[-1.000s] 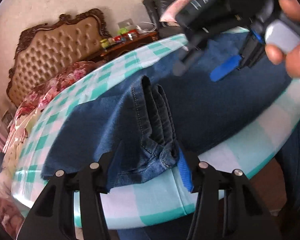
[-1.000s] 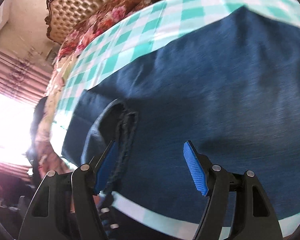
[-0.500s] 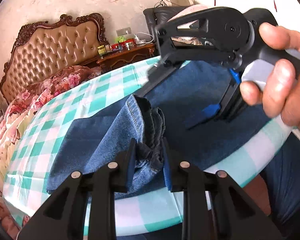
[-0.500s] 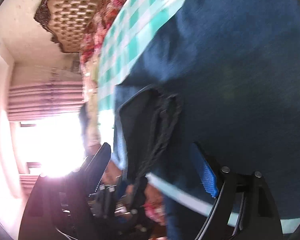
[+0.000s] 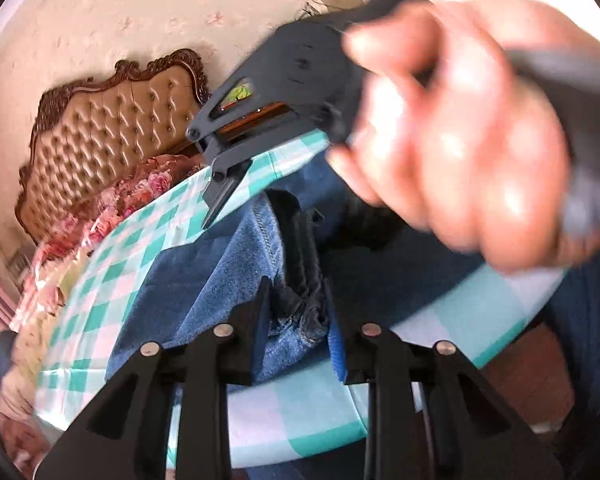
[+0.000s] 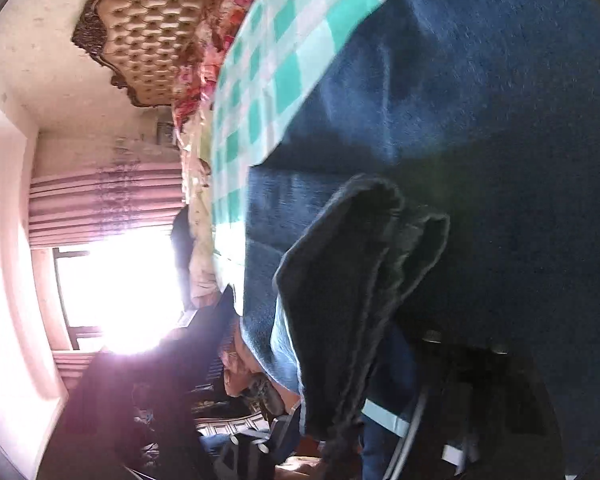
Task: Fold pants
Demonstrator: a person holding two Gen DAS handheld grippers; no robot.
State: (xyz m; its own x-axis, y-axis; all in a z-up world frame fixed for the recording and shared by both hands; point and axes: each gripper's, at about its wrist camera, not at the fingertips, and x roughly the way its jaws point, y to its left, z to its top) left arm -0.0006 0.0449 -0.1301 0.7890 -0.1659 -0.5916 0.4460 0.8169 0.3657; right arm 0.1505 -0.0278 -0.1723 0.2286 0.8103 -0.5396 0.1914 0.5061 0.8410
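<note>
Since a second ago, left gripper (image 5: 298, 320) has clamped the pants (image 5: 220, 280) hem at the tablecloth (image 5: 300, 412) edge, six o'clock; right gripper (image 5: 228, 184), grip unclear, swings across. Lift evenly.

Left tongs (image 5: 296, 312) have clamped the pants' (image 5: 220, 280) hem and lifted it.

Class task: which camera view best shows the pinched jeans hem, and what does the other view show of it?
Left wrist: the left tongs clamp the bunched jeans hem, stitching sharp. Right wrist shows that hem only dark and blurred.
</note>
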